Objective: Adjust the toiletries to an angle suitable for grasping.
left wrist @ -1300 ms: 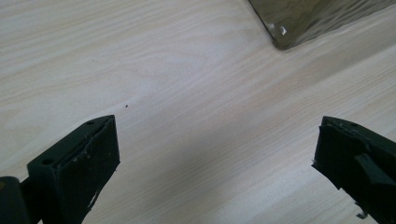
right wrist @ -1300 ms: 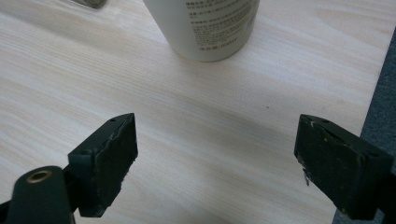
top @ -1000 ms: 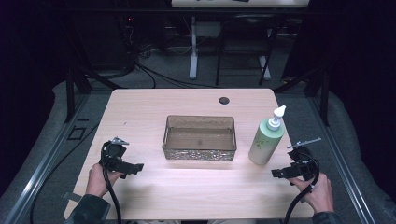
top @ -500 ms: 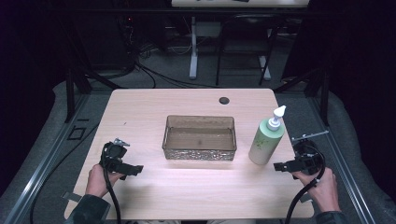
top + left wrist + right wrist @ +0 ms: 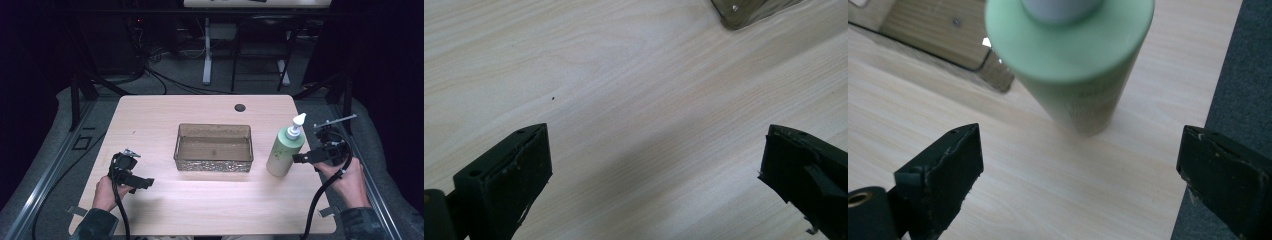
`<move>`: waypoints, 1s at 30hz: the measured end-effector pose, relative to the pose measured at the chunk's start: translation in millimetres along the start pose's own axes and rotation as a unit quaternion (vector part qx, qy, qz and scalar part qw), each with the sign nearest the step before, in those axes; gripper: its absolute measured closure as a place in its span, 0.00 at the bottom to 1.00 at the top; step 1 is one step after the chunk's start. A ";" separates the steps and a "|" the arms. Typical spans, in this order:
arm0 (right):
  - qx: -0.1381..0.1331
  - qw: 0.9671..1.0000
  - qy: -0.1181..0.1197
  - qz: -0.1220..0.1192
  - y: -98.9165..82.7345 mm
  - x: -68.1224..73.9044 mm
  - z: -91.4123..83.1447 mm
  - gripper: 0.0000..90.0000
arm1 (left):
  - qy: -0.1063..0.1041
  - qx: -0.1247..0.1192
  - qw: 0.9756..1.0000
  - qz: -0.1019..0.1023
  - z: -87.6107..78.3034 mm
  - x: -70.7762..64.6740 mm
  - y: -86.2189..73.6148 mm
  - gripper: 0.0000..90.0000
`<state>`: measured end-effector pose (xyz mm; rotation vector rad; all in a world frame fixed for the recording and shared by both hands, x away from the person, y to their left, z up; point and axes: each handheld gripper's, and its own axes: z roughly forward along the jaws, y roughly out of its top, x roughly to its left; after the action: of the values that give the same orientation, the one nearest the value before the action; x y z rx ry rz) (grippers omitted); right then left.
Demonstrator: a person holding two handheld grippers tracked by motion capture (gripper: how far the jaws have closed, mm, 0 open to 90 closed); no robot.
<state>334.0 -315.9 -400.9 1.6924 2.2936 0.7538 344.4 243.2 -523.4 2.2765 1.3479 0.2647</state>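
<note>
nothing is held yet: the right claw point(image 5: 302, 158), jaws just opening wide and empty, nears the green pump bottle point(image 5: 285, 153) standing beside the tray point(image 5: 214, 161), while the left claw point(image 5: 144, 183) gapes empty over the tabletop point(image 5: 200, 210).

Left gripper point(image 5: 654, 170): jaws stand wide apart, nothing between them.
Table point(image 5: 624, 85): pale wood grain, one small dark speck point(image 5: 553, 98) on it.
Transparent tray point(image 5: 744, 10): one corner, far right.
</note>
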 end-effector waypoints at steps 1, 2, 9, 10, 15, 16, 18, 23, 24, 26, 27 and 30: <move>-0.004 1.000 0.001 -0.001 6.6 1.3 -4.5 0.05 | 0.000 0.001 1.000 -0.001 0.2 0.0 -0.1 0.00; -0.007 1.000 0.001 -0.002 12.1 2.2 -7.9 0.05 | 0.000 0.001 1.000 -0.001 0.3 -0.2 -0.1 0.00; 0.004 1.000 0.005 0.000 46.9 5.7 -15.2 0.06 | -0.001 0.004 1.000 0.003 0.7 -3.5 0.2 0.00; 0.002 1.000 0.006 0.002 50.8 5.9 -15.2 0.06 | -0.002 0.005 1.000 0.004 1.1 -3.4 0.3 0.00; 0.004 1.000 0.019 0.010 66.5 8.2 -13.6 0.12 | -0.002 0.007 1.000 0.002 1.7 -1.4 1.2 0.00; 0.003 1.000 0.012 0.009 69.2 8.5 -14.1 0.14 | -0.002 0.008 1.000 0.002 1.8 -0.7 1.3 0.00; 0.001 1.000 0.008 0.012 73.8 8.9 -15.5 0.17 | -0.001 0.008 1.000 0.001 1.7 -0.1 1.2 0.00; -0.003 1.000 0.000 0.017 85.2 8.6 -19.7 0.27 | -0.002 0.011 1.000 0.001 1.9 -1.2 1.2 0.00; -0.002 1.000 -0.002 0.018 87.2 8.5 -19.8 0.29 | -0.001 0.010 1.000 0.002 1.9 -1.7 1.3 0.00; -0.001 1.000 -0.004 0.021 90.8 8.8 -18.8 0.35 | -0.002 0.009 1.000 0.003 1.3 -2.2 1.7 0.00; 0.003 1.000 -0.005 0.022 92.3 9.1 -18.2 0.39 | -0.002 0.008 1.000 0.003 1.2 -2.1 1.6 0.00; 0.006 1.000 -0.011 0.020 97.0 11.4 -17.6 0.46 | -0.003 0.013 1.000 0.003 1.9 -0.6 0.9 0.00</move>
<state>403.5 -289.1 -335.4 1.7477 2.2621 0.7269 345.5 241.7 -524.5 2.3011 1.3496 0.2423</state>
